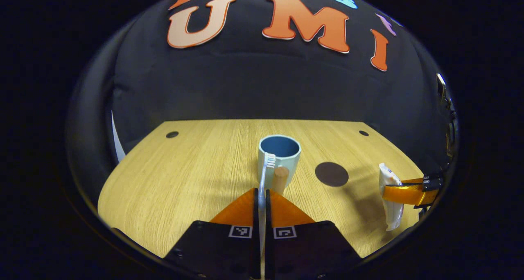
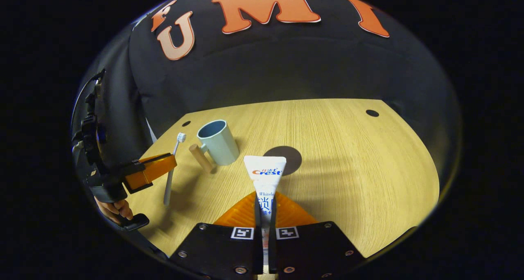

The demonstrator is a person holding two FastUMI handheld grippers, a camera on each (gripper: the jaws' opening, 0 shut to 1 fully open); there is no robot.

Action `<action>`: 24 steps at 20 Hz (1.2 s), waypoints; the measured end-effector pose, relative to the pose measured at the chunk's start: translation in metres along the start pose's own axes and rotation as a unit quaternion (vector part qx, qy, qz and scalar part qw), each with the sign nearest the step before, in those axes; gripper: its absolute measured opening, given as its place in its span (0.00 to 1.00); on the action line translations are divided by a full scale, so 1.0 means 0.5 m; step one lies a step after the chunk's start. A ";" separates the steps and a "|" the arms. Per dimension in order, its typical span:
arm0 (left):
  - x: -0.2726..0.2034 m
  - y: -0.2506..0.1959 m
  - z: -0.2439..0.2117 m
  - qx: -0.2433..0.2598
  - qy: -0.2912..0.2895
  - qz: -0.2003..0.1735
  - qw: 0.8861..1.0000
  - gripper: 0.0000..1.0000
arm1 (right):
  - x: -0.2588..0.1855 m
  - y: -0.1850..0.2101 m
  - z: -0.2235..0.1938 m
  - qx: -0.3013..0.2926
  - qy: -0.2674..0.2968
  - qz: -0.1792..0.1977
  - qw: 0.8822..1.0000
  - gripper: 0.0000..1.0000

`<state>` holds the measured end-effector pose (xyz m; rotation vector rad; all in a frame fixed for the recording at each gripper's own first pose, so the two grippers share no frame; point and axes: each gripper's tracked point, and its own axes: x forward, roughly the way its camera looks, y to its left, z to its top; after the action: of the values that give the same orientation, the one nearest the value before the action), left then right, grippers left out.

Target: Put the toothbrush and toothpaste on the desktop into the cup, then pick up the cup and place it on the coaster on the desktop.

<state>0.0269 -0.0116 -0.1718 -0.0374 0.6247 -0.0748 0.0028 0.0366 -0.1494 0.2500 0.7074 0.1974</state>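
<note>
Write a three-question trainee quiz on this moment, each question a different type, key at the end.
1. True or false: the toothbrush is already standing inside the cup.
2. Multiple choice: what does the right gripper hold? A. the cup B. the toothpaste tube C. nothing
3. Fill in: the dark round coaster on the wooden desktop has ____ on it.

Key
1. False. The left gripper holds the toothbrush upright in front of the cup, bristles near rim height.
2. B. Both fingers press on the tube, which stands up between them.
3. Nothing. The cup sits beside it on the desktop, wooden handle facing the left gripper.
</note>
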 end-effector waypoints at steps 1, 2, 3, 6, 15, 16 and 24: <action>-0.003 0.004 0.017 0.010 -0.013 0.012 1.000 0.04 | -0.002 -0.006 0.011 0.000 -0.006 -0.007 1.000 0.05; 0.001 -0.001 0.027 0.017 -0.031 0.015 0.999 0.04 | -0.005 -0.011 0.022 -0.006 -0.013 -0.012 1.000 0.05; -0.003 0.002 0.040 0.024 -0.043 0.022 0.999 0.05 | -0.008 -0.013 0.031 -0.009 -0.025 -0.016 1.000 0.05; 0.006 0.006 0.069 0.033 -0.086 0.028 0.995 0.04 | -0.021 -0.015 0.066 -0.019 -0.051 -0.020 0.998 0.05; 0.029 0.010 0.215 0.043 -0.220 0.069 0.972 0.04 | -0.041 -0.021 0.155 -0.054 -0.150 -0.033 0.987 0.05; 0.033 0.006 0.220 0.043 -0.227 0.068 0.971 0.04 | -0.039 -0.022 0.165 -0.053 -0.157 -0.033 0.986 0.05; 0.071 -0.048 0.303 0.056 -0.290 0.058 0.954 0.04 | -0.012 -0.029 0.182 -0.076 -0.179 -0.038 0.980 0.05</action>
<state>0.1431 -0.0364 -0.0683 0.0863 0.0321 0.0157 0.0600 0.0067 -0.0833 0.1066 0.3408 0.1282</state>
